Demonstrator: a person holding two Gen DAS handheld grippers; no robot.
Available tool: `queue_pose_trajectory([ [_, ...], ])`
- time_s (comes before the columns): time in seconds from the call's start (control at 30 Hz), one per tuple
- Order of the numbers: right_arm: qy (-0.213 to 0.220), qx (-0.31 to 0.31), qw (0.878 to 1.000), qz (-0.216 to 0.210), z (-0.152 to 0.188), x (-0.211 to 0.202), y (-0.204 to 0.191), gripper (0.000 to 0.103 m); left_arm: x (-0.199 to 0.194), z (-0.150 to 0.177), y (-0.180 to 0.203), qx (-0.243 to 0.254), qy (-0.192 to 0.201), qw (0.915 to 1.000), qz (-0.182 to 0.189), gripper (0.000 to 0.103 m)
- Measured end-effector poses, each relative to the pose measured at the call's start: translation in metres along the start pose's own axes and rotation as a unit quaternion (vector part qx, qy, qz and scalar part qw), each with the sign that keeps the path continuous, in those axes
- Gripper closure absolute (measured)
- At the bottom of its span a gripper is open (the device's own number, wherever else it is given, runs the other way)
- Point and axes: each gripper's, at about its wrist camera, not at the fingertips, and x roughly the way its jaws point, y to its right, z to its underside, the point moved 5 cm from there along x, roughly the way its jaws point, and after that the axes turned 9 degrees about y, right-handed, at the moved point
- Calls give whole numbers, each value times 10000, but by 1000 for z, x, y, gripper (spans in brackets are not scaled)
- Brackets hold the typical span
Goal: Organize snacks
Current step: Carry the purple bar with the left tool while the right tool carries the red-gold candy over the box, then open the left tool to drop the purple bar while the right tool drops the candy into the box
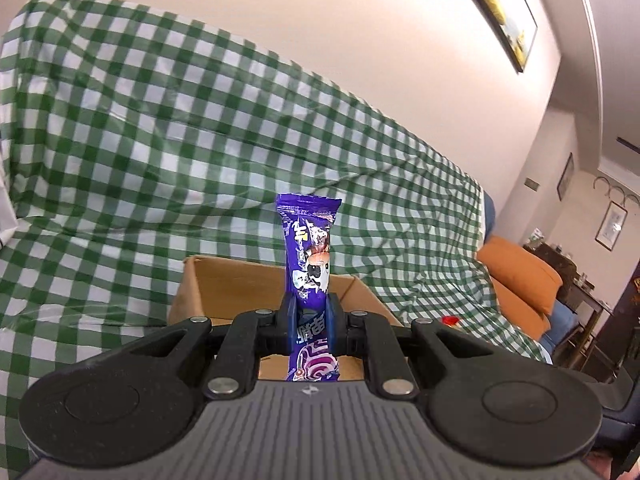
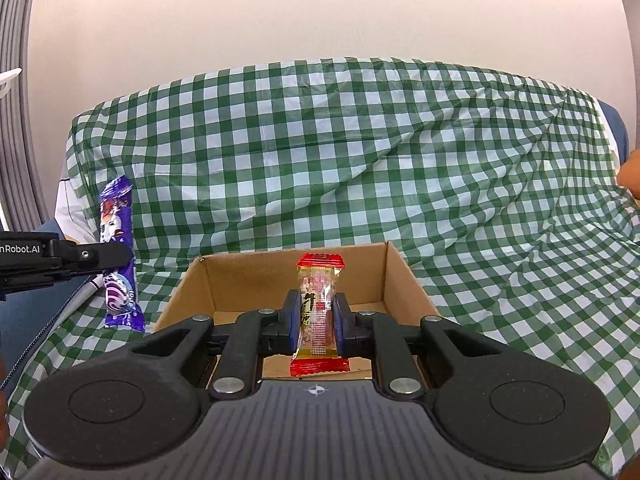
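Note:
My left gripper is shut on a purple snack packet, which stands upright between the blue pads in front of an open cardboard box. In the right wrist view the same left gripper comes in from the left edge, holding the purple packet left of the box. My right gripper is shut on a clear snack packet with red ends, held upright over the box's opening.
A green and white checked cloth drapes over the sofa seat and back under the box. An orange cushion lies to the right, with a small red item on the cloth near it. A framed picture hangs on the wall.

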Motion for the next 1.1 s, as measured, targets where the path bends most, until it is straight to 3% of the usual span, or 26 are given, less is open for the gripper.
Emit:
queue_pose_trajectory([
  [1.1, -47, -266, 9996, 57, 2, 5, 0, 85, 17, 14, 26, 206, -126, 9987, 446, 87],
])
